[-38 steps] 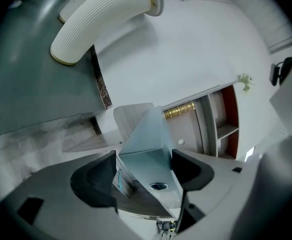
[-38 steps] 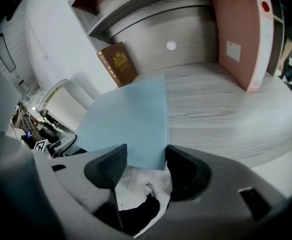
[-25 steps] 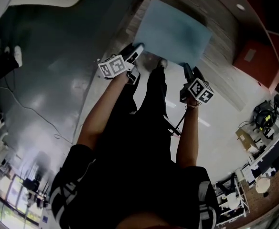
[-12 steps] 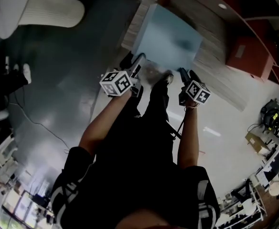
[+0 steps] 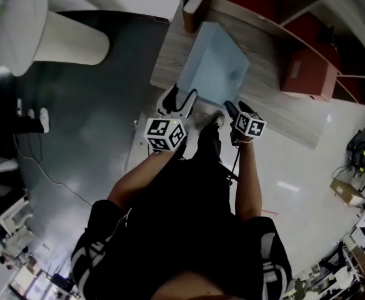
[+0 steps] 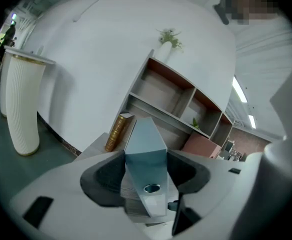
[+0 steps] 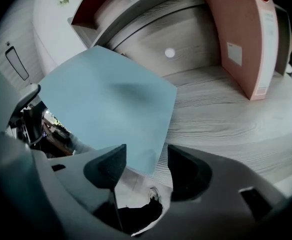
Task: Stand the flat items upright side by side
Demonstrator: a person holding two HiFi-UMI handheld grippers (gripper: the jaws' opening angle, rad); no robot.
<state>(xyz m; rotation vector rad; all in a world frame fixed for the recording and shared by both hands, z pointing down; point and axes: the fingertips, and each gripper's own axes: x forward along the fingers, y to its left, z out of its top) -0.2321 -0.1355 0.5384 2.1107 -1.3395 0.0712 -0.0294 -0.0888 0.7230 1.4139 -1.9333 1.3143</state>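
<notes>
Plainly, in the head view the blue binder (image 5: 214, 67) leans up off the wooden desk (image 5: 273, 102), its near edge towards the person and its far edge raised. The left gripper (image 5: 181, 100) meets it at the near left corner and the right gripper (image 5: 235, 109) at the near right corner, so both are equally close.

In the left gripper view the binder's spine, with its finger hole, runs straight out ahead between the jaws. They have just been closing and now press on the spine from both sides. A gold-backed book (image 6: 117, 131) stands beyond the jaws and to their left.

In the right gripper view the jaws stand well apart. The binder's lower corner reaches in between them, close by the left one, with bare wood showing between its edge and the right one, so I judge no grip there. A pink binder (image 7: 241, 39) stands upright well ahead and to the right of these jaws. That is the side towards which the blue one will likely have to swing.
</notes>
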